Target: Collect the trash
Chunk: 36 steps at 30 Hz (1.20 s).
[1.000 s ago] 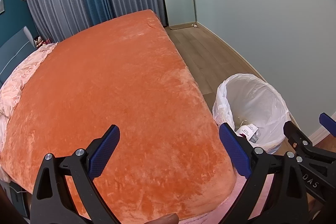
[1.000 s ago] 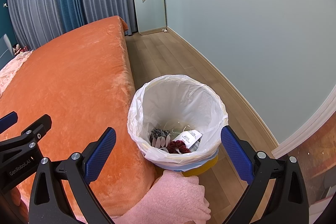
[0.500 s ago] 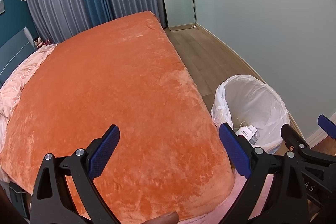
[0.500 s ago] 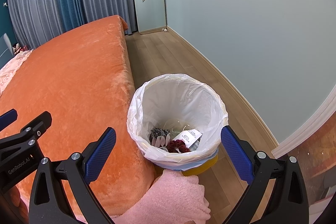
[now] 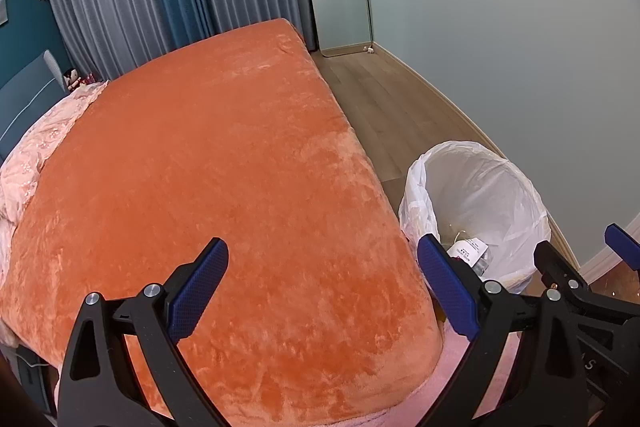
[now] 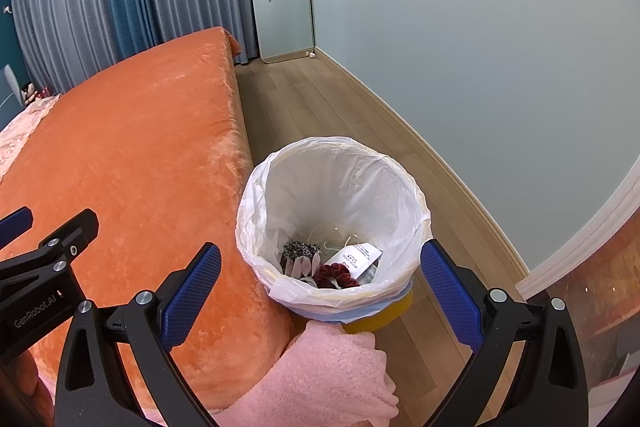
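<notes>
Trash bin [image 6: 334,223] holds a printed slip [image 6: 354,259]; both tools, left [image 5: 322,281] marked "GenRobot.AI", right [image 6: 320,281], gape empty.

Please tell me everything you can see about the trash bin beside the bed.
The bin is a round yellow container standing upright on the wood floor, close against the orange bed. A thin white plastic liner fills it and folds over the rim, with a bluish layer beneath. Inside lie a white printed label, a dark red scrunchie and a speckled black item. A pink fabric overlaps its near base. Neither gripper touches it.
</notes>
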Each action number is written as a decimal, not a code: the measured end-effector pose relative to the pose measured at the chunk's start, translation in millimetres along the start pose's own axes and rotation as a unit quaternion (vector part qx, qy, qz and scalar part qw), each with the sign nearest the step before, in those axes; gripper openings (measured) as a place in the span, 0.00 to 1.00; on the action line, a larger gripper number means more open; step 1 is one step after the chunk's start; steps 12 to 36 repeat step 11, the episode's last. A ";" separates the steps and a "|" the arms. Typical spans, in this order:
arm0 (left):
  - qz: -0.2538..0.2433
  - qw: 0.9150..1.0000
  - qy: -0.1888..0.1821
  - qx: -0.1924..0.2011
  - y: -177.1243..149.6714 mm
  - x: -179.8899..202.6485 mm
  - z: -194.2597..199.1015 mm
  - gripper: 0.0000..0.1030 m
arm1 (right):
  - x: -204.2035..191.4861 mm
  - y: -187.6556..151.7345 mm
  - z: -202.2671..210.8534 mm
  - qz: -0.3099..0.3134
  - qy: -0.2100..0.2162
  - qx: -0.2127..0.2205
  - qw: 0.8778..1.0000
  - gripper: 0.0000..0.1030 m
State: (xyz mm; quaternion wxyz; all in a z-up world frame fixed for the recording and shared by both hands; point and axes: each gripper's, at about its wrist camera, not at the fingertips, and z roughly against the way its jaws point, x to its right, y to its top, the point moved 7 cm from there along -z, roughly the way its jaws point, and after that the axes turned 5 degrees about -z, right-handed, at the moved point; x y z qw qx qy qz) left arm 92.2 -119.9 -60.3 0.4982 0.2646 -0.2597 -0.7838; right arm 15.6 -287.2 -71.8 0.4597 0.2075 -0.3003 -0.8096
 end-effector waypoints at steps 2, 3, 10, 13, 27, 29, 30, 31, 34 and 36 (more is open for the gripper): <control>-0.001 1.000 0.000 -0.001 0.2 0.5 -0.6 0.88 | 0.2 0.0 0.1 0.000 0.000 0.000 1.000 0.93; -0.001 1.000 -0.001 -0.001 -0.1 1.4 -0.5 0.88 | 0.2 0.3 -0.2 0.000 0.000 0.000 1.000 0.93; -0.010 1.000 -0.023 -0.001 -0.1 6.4 -1.7 0.88 | 2.8 -0.1 -0.9 -0.003 -0.002 -0.002 1.000 0.93; -0.012 1.000 -0.025 -0.003 -0.6 7.3 -2.4 0.88 | 3.2 0.4 -1.0 -0.004 -0.003 -0.002 1.000 0.93; -0.012 1.000 -0.025 -0.003 -0.6 7.3 -2.4 0.88 | 3.2 0.4 -1.0 -0.004 -0.003 -0.002 1.000 0.93; -0.012 1.000 -0.025 -0.003 -0.6 7.3 -2.4 0.88 | 3.2 0.4 -1.0 -0.004 -0.003 -0.002 1.000 0.93; -0.012 1.000 -0.025 -0.003 -0.6 7.3 -2.4 0.88 | 3.2 0.4 -1.0 -0.004 -0.003 -0.002 1.000 0.93; -0.012 1.000 -0.025 -0.003 -0.6 7.3 -2.4 0.88 | 3.2 0.4 -1.0 -0.004 -0.003 -0.002 1.000 0.93; -0.012 1.000 -0.025 -0.003 -0.6 7.3 -2.4 0.88 | 3.2 0.4 -1.0 -0.004 -0.003 -0.002 1.000 0.93; -0.012 1.000 -0.025 -0.003 -0.6 7.3 -2.4 0.88 | 3.2 0.4 -1.0 -0.004 -0.003 -0.002 1.000 0.93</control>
